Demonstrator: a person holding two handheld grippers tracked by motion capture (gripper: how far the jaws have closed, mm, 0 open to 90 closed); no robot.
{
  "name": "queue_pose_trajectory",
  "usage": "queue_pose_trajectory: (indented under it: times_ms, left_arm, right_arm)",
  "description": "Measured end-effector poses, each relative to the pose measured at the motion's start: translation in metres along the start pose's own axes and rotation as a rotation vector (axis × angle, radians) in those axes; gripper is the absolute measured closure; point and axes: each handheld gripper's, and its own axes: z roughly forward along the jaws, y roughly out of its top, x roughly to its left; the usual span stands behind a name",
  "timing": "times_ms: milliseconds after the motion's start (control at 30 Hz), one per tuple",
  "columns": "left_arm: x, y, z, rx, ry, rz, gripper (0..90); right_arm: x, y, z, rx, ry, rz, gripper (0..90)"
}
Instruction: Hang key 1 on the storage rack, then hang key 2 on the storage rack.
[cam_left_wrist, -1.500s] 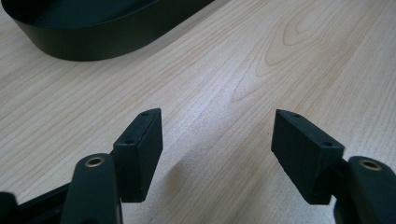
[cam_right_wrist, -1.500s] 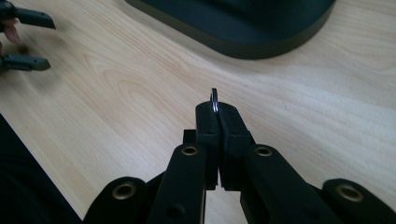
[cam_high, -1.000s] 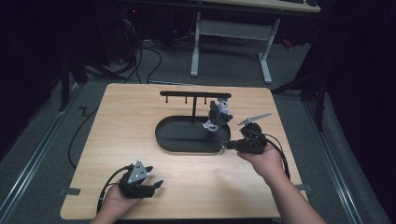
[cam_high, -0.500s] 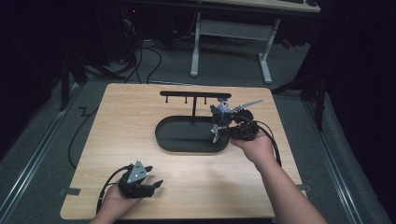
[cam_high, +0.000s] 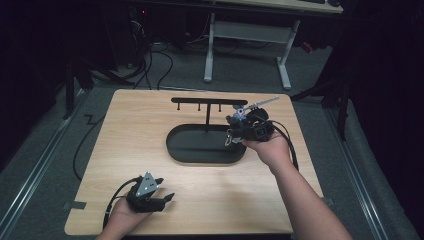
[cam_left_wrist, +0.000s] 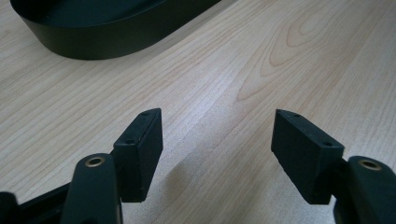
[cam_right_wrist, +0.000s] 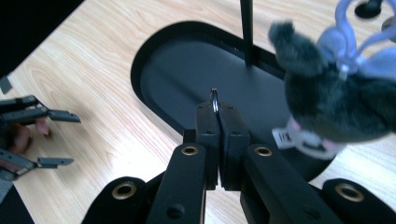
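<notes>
Lab or workshop, dark room, wooden table (cam_high: 150, 135), floor cables (cam_high: 165, 60), metal desk frame (cam_high: 247, 37)

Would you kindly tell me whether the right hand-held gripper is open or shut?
Shut. The right hand-held gripper has its black jaws pressed together on a thin metal ring, with the grey plush keychain beside them.

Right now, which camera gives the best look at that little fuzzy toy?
The right gripper view: the plush keychain hangs large beside the shut right claw, fur and pale ribbon plain. The high view shows it as a small blob by the stand. The left gripper view looks at bare table.
</notes>
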Motion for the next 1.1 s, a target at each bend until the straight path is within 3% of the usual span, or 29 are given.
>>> queue_pose_trajectory:
  times_ms: [233, 1100]
  left_arm:
    - [0.003, -0.001, -0.002, -0.016, 0.0, -0.014, 34.6]
    - [0.001, -0.001, -0.002, -0.005, 0.0, -0.002, 35.0]
  right_arm:
    - [0.003, 0.011, -0.001, -0.012, 0.002, -0.001, 89.4]
    - [-0.001, 0.044, 0.0, -0.044, -0.013, 0.003, 89.4]
